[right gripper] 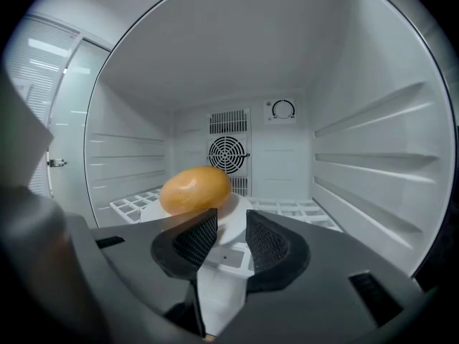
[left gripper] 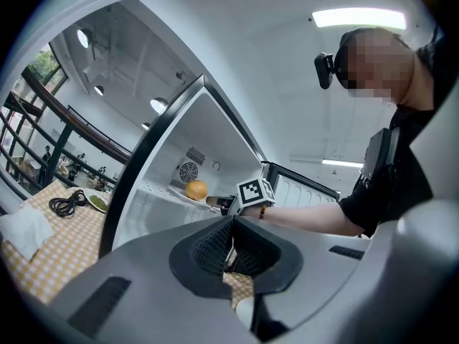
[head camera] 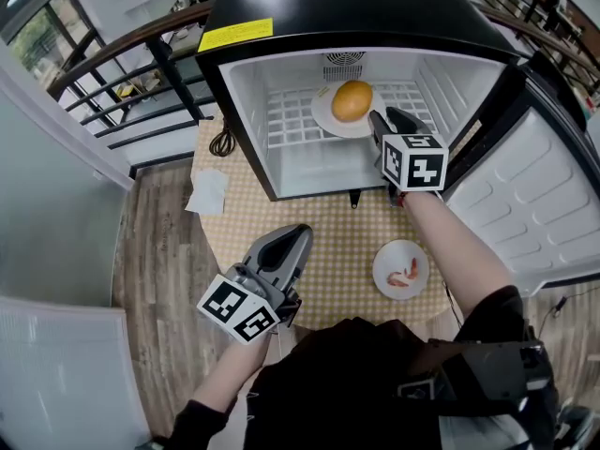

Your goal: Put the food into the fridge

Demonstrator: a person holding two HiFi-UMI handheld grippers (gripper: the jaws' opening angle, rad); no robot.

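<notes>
Right gripper (right gripper: 224, 236): jaws parted at plate (right gripper: 239, 212) rim; bun (right gripper: 195, 190) sits on it, on the rack (right gripper: 136, 205). Best drawn straight back, level, without nudging the plate. Left gripper (left gripper: 228, 244): closed, empty.

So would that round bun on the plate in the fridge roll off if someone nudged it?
Possibly: the bun looks domed and smooth and the plate seems shallow, so a shove might slide or roll it. It probably weighs little and dents easily, like bread. The plate sits on a wire shelf, so it may rock slightly.
</notes>
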